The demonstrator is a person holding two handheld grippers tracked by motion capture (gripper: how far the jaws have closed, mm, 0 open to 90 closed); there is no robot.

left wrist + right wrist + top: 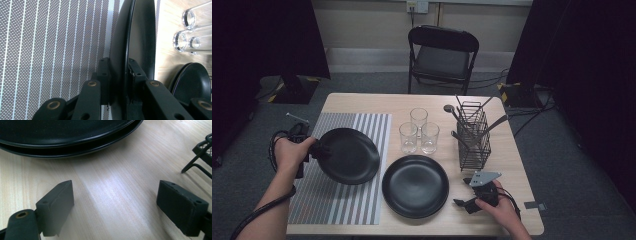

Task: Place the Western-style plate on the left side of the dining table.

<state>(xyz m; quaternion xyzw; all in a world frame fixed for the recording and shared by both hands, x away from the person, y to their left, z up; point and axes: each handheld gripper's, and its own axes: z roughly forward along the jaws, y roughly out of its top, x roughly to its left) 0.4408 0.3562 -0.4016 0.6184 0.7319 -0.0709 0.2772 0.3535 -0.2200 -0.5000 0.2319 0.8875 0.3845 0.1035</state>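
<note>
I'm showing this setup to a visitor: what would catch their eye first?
The round black plate tilted above the grey striped placemat, its rim clamped in the left gripper. Then the stacked black plates at the table's front, with three clear glasses and a black wire cutlery basket behind.

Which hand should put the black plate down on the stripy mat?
Left. The left gripper already clamps the black plate by its rim, tilted above the striped mat. The right gripper sits open and empty on the table, beside the stacked plates.
</note>
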